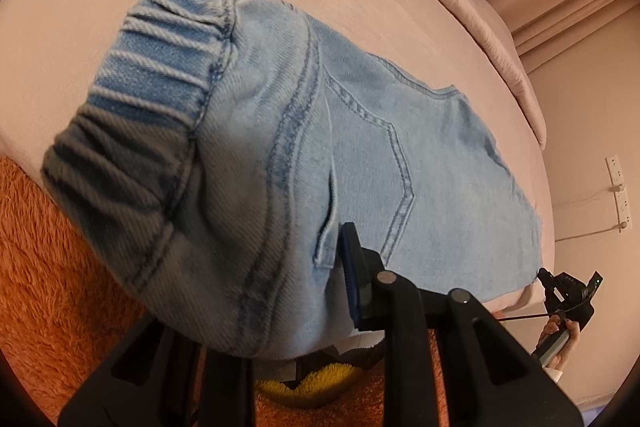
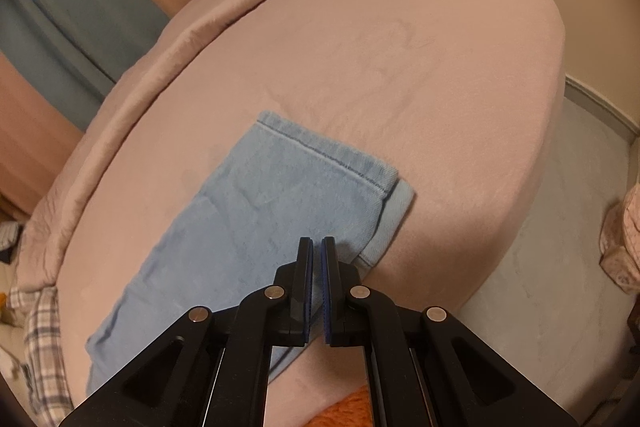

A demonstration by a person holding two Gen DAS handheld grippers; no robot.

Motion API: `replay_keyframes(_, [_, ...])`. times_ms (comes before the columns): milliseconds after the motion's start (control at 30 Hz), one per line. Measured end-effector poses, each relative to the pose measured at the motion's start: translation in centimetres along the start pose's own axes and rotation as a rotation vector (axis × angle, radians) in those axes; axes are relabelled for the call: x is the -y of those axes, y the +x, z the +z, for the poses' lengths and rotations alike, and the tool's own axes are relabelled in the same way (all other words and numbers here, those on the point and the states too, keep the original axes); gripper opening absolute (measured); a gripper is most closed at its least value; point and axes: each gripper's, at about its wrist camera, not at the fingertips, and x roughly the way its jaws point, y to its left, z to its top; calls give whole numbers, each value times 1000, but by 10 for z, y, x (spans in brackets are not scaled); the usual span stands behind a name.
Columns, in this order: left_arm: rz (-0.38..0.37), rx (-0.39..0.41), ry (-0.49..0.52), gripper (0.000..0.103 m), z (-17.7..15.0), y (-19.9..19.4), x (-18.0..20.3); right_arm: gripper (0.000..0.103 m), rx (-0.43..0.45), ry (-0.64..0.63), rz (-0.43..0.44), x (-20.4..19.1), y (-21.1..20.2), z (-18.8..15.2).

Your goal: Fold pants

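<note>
Denim fills the near view: the pants (image 1: 304,131) hang right up against the left gripper (image 1: 320,291), waist end lifted, elastic waistband bunched toward the top and a back pocket facing out. Behind them spreads the biggest thing in the room, the bed (image 2: 420,67) under a pink cover, with an orange fuzzy rug (image 1: 48,267) on the floor beside it.

Both legs already lie one on the other along the bed's near edge, the hems (image 2: 332,155) stacked at the far end, so the lengthwise fold looks done. What is left, I judge, is bringing waist and hems together and flattening the bundle.

That left gripper seems clamped on the cloth near the seat, though only one finger shows. At the leg end, the right gripper (image 2: 317,259) is nearly closed, pinching the pants' near edge just short of the hems.
</note>
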Motion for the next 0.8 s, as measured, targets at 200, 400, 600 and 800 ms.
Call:
replay_keyframes(200, [35, -11, 19, 23, -1, 2, 7, 2, -35, -11, -11, -3, 11, -2])
replay_keyframes(400, [3, -21, -26, 23, 1, 0, 1, 2, -45, -23, -17, -5, 15, 0])
replay_keyframes(600, [18, -18, -13, 34, 5, -23, 6, 2, -49, -15, -5, -5, 17, 1])
replay_keyframes(800, [24, 49, -57, 47, 15, -48, -5, 2, -41, -21, -11, -4, 16, -2])
